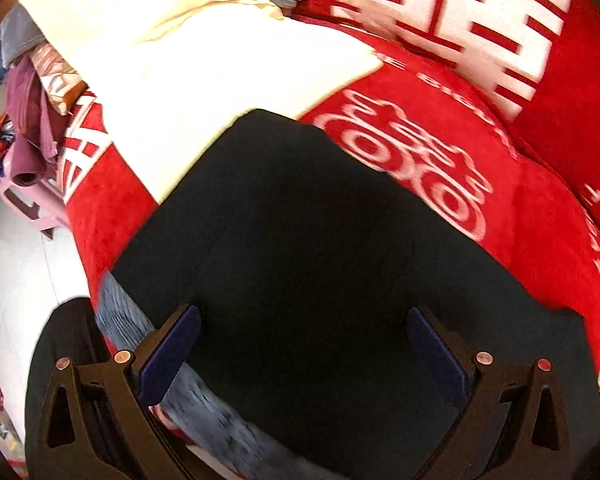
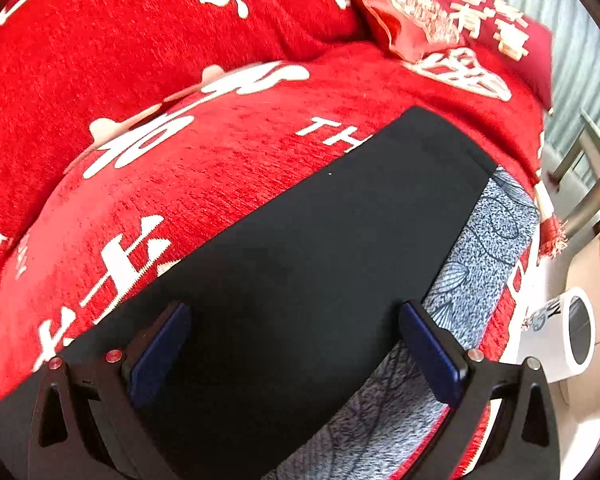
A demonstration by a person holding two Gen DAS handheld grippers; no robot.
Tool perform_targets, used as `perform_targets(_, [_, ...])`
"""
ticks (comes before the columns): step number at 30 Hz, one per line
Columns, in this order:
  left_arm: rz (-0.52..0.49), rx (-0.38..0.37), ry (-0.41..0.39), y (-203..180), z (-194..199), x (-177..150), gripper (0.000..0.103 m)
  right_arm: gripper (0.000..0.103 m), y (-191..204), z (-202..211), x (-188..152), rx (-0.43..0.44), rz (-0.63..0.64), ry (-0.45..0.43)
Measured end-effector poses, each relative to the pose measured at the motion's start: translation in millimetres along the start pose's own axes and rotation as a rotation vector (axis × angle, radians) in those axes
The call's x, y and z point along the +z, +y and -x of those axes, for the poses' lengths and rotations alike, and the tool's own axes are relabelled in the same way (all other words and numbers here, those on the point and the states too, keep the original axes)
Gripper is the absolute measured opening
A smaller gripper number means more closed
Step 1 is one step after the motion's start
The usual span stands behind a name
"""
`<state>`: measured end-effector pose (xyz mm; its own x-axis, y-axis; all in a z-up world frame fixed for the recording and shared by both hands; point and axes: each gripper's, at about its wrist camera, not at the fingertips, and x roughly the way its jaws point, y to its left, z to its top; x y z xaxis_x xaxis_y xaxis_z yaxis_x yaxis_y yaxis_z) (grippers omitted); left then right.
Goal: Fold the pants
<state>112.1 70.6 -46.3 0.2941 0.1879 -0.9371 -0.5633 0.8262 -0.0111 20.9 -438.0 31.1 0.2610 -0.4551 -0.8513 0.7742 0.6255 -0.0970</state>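
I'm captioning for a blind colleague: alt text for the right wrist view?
Open right tool hovers over flat black fabric pants lying on a red plush blanket with white characters; a white mug sits at right.

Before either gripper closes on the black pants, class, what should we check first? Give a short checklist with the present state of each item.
1. Left tongs open: ok, the blue pads stand wide apart.
2. Right tongs open: ok, pads also wide apart.
3. Black pants under both tongs: ok, dark cloth fills the gap in each view.
4. Pants lying flat on the red blanket: ok, no bunching visible in what shows.
5. Cream cloth clear of the pants: not ok, it meets the far edge in the left wrist view.
6. Pads touching the fabric: cannot tell.
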Motion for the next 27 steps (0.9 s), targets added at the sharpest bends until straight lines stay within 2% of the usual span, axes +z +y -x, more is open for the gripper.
perform_targets(2, [-0.074,-0.043,0.001,-22,10,-16,0.103,0.103,16,20,-14,0.078,0.054,-0.023])
perform_targets(3, [-0.135,-0.071,0.001,-35,16,-25,0.103,0.103,32,32,-27,0.148,0.125,-0.031])
perform_targets(4, [-0.207,-0.100,0.001,-51,22,-36,0.103,0.103,56,45,-47,0.236,0.275,-0.029])
perform_targets(5, [-0.284,-0.131,-0.002,-67,30,-48,0.103,0.103,75,54,-64,0.287,0.405,-0.028])
perform_targets(7, [-0.398,-0.197,0.007,-88,40,-67,0.103,0.103,99,67,-99,0.362,0.617,-0.026])
perform_targets(9, [-0.515,-0.270,0.048,-106,44,-85,0.103,0.103,104,70,-120,0.419,0.725,-0.010])
perform_targets(11, [-0.635,-0.306,0.077,-120,43,-103,0.103,0.103,99,61,-135,0.428,0.803,0.029])
perform_targets(14, [-0.729,-0.271,0.092,-130,34,-122,0.103,0.103,78,59,-129,0.480,0.829,0.008])
perform_targets(16, [-0.728,-0.283,0.119,-128,25,-121,0.103,0.103,61,51,-118,0.450,0.844,0.007])
perform_targets(18, [-0.705,-0.295,0.139,-125,21,-113,0.103,0.103,43,44,-100,0.471,0.823,0.010])
perform_targets(20, [-0.681,-0.269,0.137,-123,18,-106,0.103,0.103,16,31,-74,0.418,0.770,0.005])
perform_targets(22, [-0.654,-0.265,0.156,-121,13,-99,0.103,0.103,-8,20,-53,0.444,0.705,0.011])
perform_targets(23, [-0.651,-0.259,0.159,-121,12,-99,0.103,0.103,-22,15,-41,0.424,0.675,0.006])
perform_targets(27, [-0.673,-0.214,0.124,-130,17,-106,0.103,0.103,-74,-13,-1,0.342,0.531,0.006])
